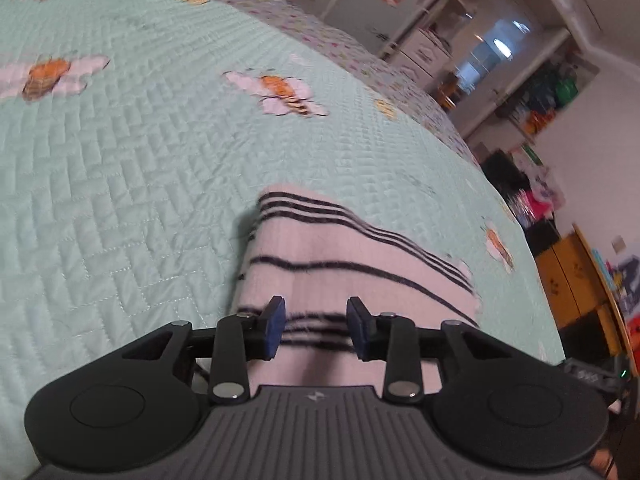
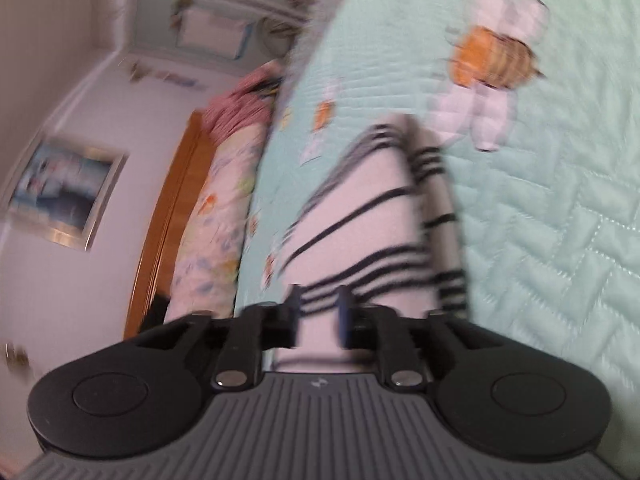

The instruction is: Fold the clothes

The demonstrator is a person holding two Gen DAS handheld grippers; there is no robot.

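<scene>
Both tongs, left [image 1: 316,326] and right [image 2: 320,316], are gaping partly open (gripping nothing) over the folded pink black-striped knit garment [image 1: 352,248] lying on the mint quilted bedspread [image 1: 120,200].

A: Soft, even daylight; a window [image 1: 502,46] glares far ahead-right of the left gripper [image 1: 316,328]. Edges bend like a fisheye.

B: The right view smears all over; the bee [image 2: 494,62] ahead-right is blurred, the garment [image 2: 376,216] streaked.
</scene>
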